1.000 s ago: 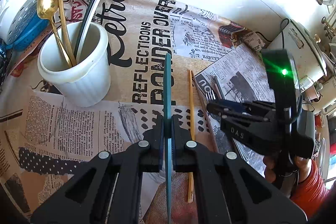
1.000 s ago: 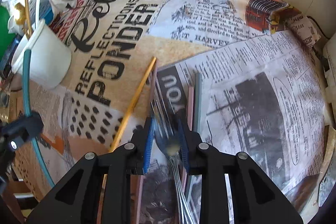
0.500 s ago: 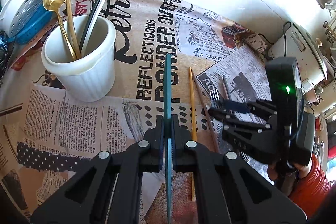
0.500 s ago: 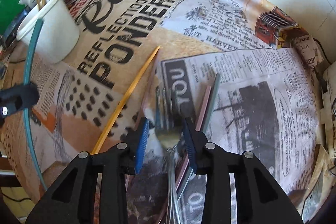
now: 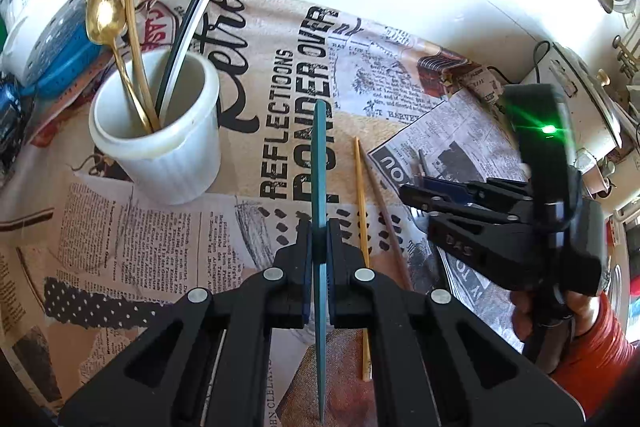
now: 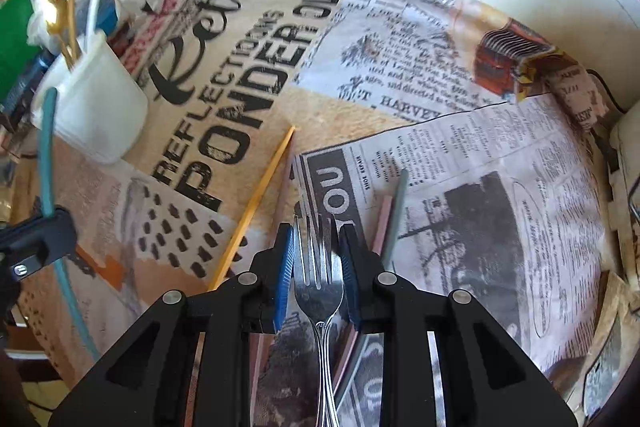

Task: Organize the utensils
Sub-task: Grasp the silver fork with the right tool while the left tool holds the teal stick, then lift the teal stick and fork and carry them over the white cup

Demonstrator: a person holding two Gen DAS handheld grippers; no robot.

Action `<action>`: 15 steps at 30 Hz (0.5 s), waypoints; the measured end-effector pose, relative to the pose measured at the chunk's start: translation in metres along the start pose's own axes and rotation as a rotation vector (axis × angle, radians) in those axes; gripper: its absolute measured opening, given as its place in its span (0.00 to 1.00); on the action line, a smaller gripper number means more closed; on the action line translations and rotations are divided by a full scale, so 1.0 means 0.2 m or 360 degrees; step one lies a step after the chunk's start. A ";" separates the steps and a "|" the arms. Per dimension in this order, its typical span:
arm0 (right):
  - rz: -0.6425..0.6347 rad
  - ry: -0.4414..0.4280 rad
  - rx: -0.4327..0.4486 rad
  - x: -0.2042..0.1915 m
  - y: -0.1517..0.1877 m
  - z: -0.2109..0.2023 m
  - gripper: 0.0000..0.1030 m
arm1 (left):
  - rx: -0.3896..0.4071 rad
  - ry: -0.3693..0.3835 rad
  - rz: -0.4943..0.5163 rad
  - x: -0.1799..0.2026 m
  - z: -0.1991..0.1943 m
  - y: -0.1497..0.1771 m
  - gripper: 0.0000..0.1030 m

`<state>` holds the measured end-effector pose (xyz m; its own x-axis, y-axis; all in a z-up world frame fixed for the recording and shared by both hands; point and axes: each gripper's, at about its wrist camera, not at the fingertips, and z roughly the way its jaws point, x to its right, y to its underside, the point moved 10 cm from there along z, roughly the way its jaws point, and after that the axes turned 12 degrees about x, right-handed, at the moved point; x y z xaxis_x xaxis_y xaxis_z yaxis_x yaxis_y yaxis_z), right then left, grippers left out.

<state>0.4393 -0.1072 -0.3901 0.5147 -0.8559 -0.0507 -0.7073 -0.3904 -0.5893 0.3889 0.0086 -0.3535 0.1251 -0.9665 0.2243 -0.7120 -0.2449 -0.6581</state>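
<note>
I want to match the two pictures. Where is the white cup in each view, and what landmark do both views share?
Left wrist view: the white cup stands upper left, with gold utensils in it, left of the teal stick that the left gripper holds.
Right wrist view: the cup is at the left edge, partly blurred.
Shared landmark: the yellow stick lying on the printed cloth.
</note>
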 end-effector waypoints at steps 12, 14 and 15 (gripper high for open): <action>0.0132 -0.0011 0.0210 0.09 -0.09 -0.34 0.20 | 0.0124 0.0022 0.0020 0.06 -0.12 -0.14 0.04; 0.0148 -0.0012 0.0241 0.10 -0.10 -0.40 0.20 | 0.0151 0.0032 0.0030 0.08 -0.13 -0.17 0.04; 0.0147 -0.0014 0.0253 0.10 -0.12 -0.42 0.20 | 0.0164 0.0036 0.0036 0.09 -0.14 -0.18 0.04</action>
<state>0.4257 -0.1441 -0.3099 0.4558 -0.8823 -0.1175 -0.6669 -0.2511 -0.7016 0.3971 0.0028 -0.3053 0.0930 -0.9701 0.2241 -0.6395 -0.2307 -0.7334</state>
